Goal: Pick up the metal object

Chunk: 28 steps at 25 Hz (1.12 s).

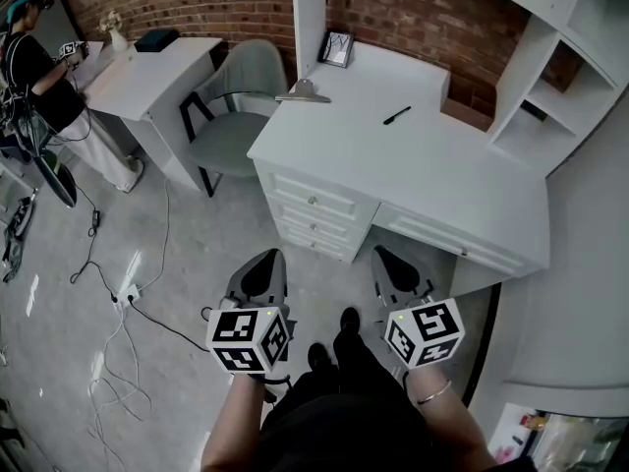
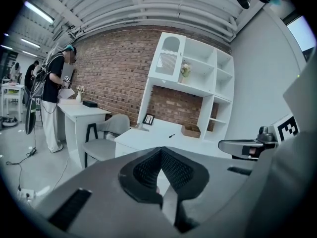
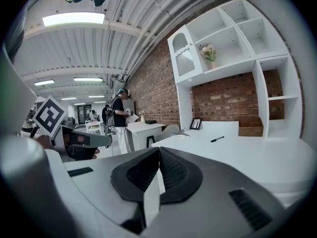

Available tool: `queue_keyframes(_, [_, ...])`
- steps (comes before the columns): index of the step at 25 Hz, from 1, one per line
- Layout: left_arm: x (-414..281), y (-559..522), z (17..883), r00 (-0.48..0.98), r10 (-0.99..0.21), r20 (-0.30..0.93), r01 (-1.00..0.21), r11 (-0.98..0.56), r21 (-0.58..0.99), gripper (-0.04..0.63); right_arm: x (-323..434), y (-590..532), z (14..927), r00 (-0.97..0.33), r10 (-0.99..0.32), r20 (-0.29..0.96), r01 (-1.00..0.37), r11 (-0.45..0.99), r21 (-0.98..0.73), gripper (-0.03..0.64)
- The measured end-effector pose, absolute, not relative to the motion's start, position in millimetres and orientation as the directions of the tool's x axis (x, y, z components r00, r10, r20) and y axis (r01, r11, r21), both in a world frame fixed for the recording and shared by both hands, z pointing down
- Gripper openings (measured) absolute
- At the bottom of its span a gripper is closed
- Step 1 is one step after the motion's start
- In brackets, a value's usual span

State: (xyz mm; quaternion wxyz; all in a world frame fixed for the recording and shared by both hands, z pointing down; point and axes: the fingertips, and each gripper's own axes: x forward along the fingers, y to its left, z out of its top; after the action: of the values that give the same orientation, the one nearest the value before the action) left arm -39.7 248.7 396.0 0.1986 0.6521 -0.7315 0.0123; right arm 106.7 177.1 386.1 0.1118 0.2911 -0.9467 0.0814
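Observation:
The metal object [image 1: 303, 92], a flat silvery clip-like piece, lies at the far left corner of the white desk [image 1: 462, 175]. It also shows small in the left gripper view [image 2: 139, 128] and in the right gripper view [image 3: 182, 133]. My left gripper [image 1: 263, 271] and right gripper [image 1: 393, 271] hang side by side over the floor in front of the desk's drawers, well short of the object. In the left gripper view my left gripper [image 2: 159, 150] has its jaws pressed together with nothing between them. My right gripper [image 3: 158, 150] is likewise shut and empty.
A black pen [image 1: 397, 115] and a small picture frame [image 1: 337, 49] lie on the desk. A white shelf unit [image 1: 560, 67] stands at its right. A grey chair [image 1: 236, 106] and a second desk [image 1: 147, 77] sit to the left, with a person [image 1: 39, 77] there. Cables [image 1: 118, 303] trail over the floor.

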Motion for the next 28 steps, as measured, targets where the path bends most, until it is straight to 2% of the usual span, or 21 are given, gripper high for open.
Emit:
queue_keyframes(10, [-62.6, 201.3, 405.1, -0.078, -0.937, 0.341, -0.963, 0.159, 0.217, 0.009, 79.6, 126.6, 386.5, -0.814, -0.523, 0.252, -0.56, 0.822, -0.104, 0.005])
queue_keyframes(20, [-83.7, 103.9, 413.0, -0.062, -0.929, 0.365, -0.961, 0.154, 0.229, 0.012, 41.7, 29.2, 392.7, -0.834, -0.487, 0.258, -0.528, 0.841, -0.118, 0.005])
queue_keyframes(28, [-93.7, 36.8, 414.7, -0.083, -0.916, 0.392, -0.961, 0.177, 0.211, 0.086, 29.3, -35.1, 391.1, -0.851, -0.46, 0.256, -0.502, 0.854, -0.136, 0.005])
